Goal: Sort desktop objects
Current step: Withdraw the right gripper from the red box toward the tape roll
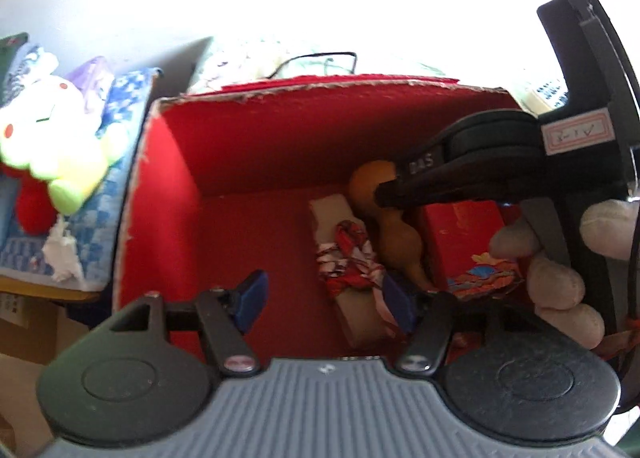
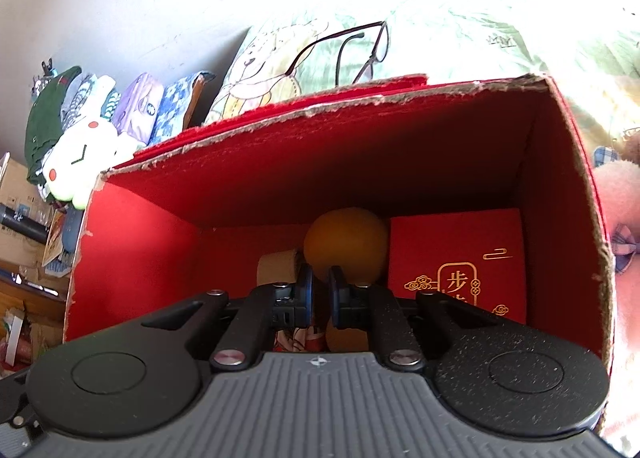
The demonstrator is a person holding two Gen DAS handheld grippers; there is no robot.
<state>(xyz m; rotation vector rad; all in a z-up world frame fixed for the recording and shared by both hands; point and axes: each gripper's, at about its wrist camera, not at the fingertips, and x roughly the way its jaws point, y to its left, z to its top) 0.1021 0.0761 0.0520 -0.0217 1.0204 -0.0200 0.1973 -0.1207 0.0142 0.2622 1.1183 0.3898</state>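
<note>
A red cardboard box [image 1: 168, 178] stands open; it also shows in the right wrist view [image 2: 132, 238]. Inside lie an orange-brown gourd [image 1: 396, 234], a tan block wrapped in red-and-white cloth [image 1: 348, 258] and a red packet with gold print [image 2: 460, 258]. My right gripper [image 2: 318, 294] reaches down into the box, its blue pads narrowly apart around the gourd's [image 2: 346, 246] neck; it shows from the side in the left wrist view [image 1: 384, 194]. My left gripper [image 1: 324, 298] is open and empty above the box's near edge.
A white-and-green plush rabbit [image 1: 52, 138] and patterned cushions [image 1: 116, 106] lie left of the box. Black-framed glasses [image 2: 360, 50] rest on printed fabric behind it. Cardboard boxes and clutter [image 2: 20, 218] are at far left. A pink plush [image 2: 620, 218] is at right.
</note>
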